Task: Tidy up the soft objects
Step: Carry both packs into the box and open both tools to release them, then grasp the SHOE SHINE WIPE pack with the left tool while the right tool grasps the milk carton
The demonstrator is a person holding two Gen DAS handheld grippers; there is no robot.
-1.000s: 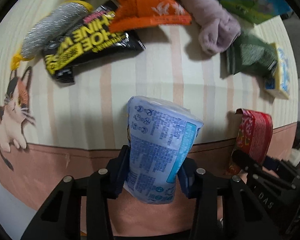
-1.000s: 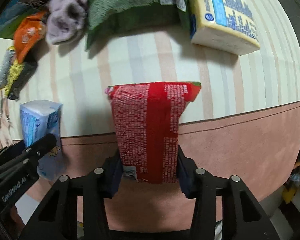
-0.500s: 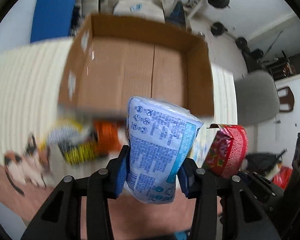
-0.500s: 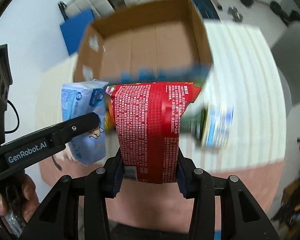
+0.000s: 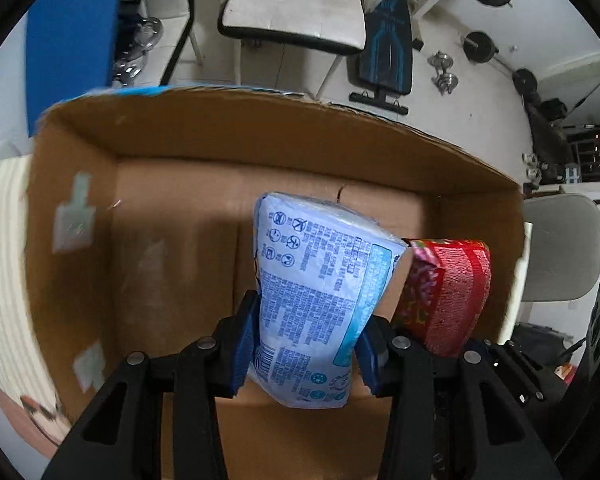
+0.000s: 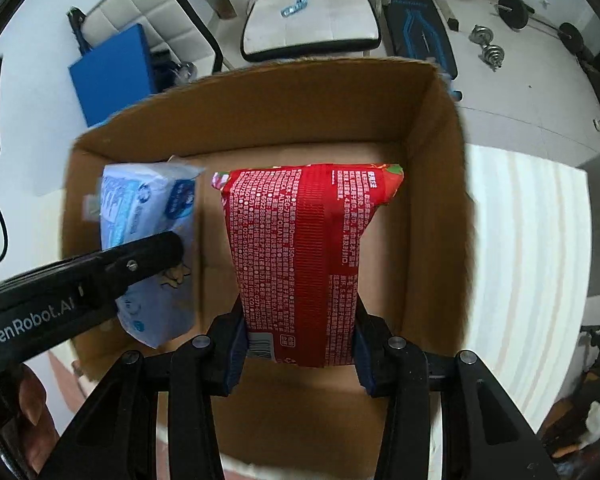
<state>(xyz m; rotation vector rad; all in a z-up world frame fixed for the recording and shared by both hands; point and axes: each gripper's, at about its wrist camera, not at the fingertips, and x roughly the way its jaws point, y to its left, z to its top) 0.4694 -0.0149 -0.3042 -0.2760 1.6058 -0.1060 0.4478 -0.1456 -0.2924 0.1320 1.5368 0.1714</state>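
My left gripper (image 5: pixel 306 344) is shut on a light blue tissue pack (image 5: pixel 320 292) and holds it over the open cardboard box (image 5: pixel 172 216). My right gripper (image 6: pixel 298 344) is shut on a red tissue pack (image 6: pixel 300 256) and holds it over the same box (image 6: pixel 432 184). The two packs hang side by side, the blue one (image 6: pixel 148 216) on the left, the red one (image 5: pixel 448 292) on the right. The box floor under them looks bare.
The box stands on a cream striped cloth (image 6: pixel 528 256) with a pink border. Beyond it are a white padded chair (image 5: pixel 296 12), a blue mat (image 5: pixel 68 36), a weight bench (image 5: pixel 388 44) and dumbbells (image 6: pixel 488 44). A grey chair (image 5: pixel 560 248) stands at the right.
Both grippers have lifted their packs off the cloth and carried them forward over the open box. The box has grown to fill both views. The loose items on the cloth have left view.
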